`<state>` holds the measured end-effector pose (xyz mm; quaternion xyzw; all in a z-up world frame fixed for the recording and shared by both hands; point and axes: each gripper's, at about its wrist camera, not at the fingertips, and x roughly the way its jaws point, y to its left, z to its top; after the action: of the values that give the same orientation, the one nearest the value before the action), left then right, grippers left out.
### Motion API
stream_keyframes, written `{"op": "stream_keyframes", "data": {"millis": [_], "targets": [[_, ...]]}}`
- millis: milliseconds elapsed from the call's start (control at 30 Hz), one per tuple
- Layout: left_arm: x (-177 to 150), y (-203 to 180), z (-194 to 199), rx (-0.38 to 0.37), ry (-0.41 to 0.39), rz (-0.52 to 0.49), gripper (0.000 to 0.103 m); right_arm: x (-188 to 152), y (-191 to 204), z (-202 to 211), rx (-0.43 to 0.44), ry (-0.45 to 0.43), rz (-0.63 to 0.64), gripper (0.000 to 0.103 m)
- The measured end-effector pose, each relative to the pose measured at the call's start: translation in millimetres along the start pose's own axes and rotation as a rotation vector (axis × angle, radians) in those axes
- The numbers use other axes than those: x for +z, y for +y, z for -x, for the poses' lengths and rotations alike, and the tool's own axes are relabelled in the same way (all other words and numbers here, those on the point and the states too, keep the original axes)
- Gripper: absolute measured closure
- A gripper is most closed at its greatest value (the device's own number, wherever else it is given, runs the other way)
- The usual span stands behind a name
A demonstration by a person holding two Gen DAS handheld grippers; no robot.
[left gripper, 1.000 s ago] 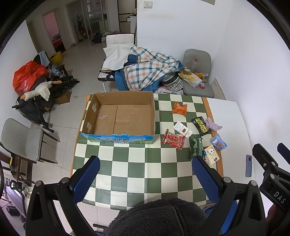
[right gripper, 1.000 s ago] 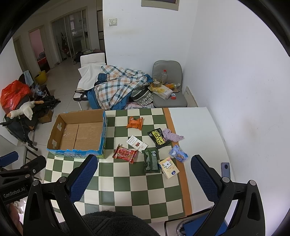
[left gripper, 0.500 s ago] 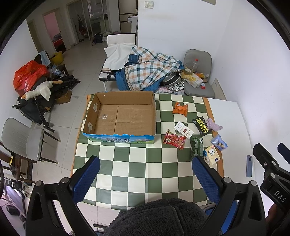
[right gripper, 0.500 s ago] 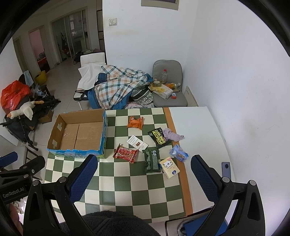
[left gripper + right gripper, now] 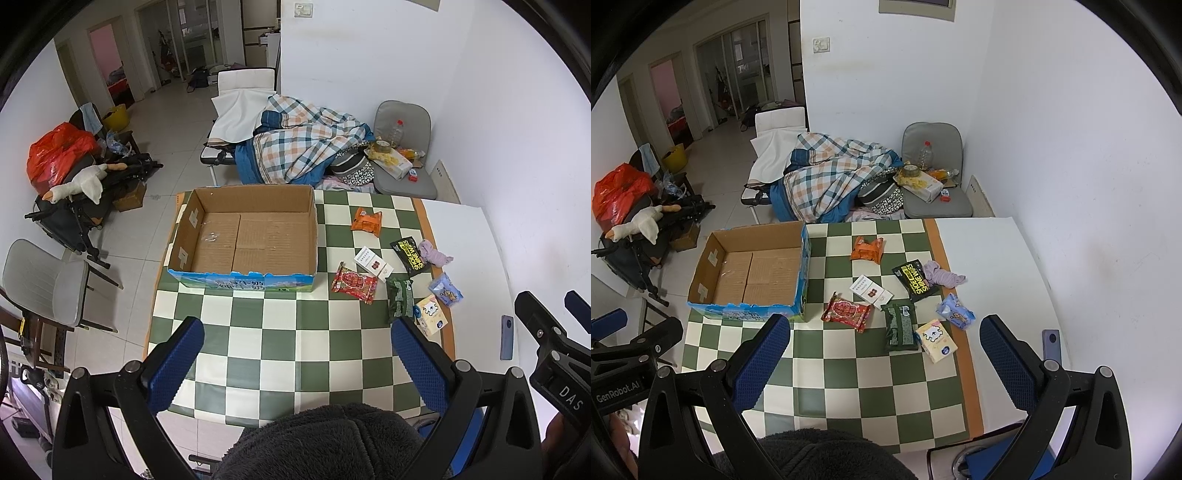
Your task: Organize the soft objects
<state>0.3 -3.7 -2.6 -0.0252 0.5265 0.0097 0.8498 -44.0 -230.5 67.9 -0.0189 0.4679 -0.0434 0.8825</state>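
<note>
An open empty cardboard box (image 5: 247, 236) (image 5: 753, 273) sits at the table's far left. To its right lie soft packs: an orange pack (image 5: 365, 220) (image 5: 867, 249), a white pack (image 5: 373, 264), a red snack bag (image 5: 354, 282) (image 5: 846, 311), a green tissue pack (image 5: 399, 300) (image 5: 900, 326), a black wipes pack (image 5: 412, 254) (image 5: 915, 281), a purple cloth (image 5: 434, 254) (image 5: 943, 277), a blue tissue pack (image 5: 446, 293) (image 5: 955, 315) and a yellow tissue pack (image 5: 430, 314) (image 5: 937, 340). My left gripper (image 5: 297, 363) and right gripper (image 5: 884, 360) are open, empty, high above the near table edge.
The table has a green-and-white checked cloth (image 5: 280, 332) and a bare white strip at the right with a phone (image 5: 1052, 345). Behind it stand a bed with a plaid quilt (image 5: 303, 147) and a grey chair (image 5: 404, 173). Another grey chair (image 5: 40, 284) stands left.
Both grippers have drifted very slightly; the table items sit a touch lower in view. Nothing was taken hold of or moved.
</note>
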Motion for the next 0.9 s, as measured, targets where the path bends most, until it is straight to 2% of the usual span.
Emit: {"op": "stream_keyframes", "data": {"millis": [700, 767, 900], "targets": [[1.4, -4.0, -5.9, -0.006, 0.006, -0.001, 0.000, 2.6, 1.0, -1.5, 0.001, -0.001, 0.000, 0.000], [10.6, -0.3, -6.6, -0.014, 0.014, -0.003, 0.000, -1.7, 9.1, -3.4, 0.002, 0.010, -0.010, 0.000], [29.4, -3.5, -37.6, -0.044, 0.065, -0.001, 0.000, -2.7, -4.3, -29.5, 0.000, 0.059, -0.056, 0.000]]}}
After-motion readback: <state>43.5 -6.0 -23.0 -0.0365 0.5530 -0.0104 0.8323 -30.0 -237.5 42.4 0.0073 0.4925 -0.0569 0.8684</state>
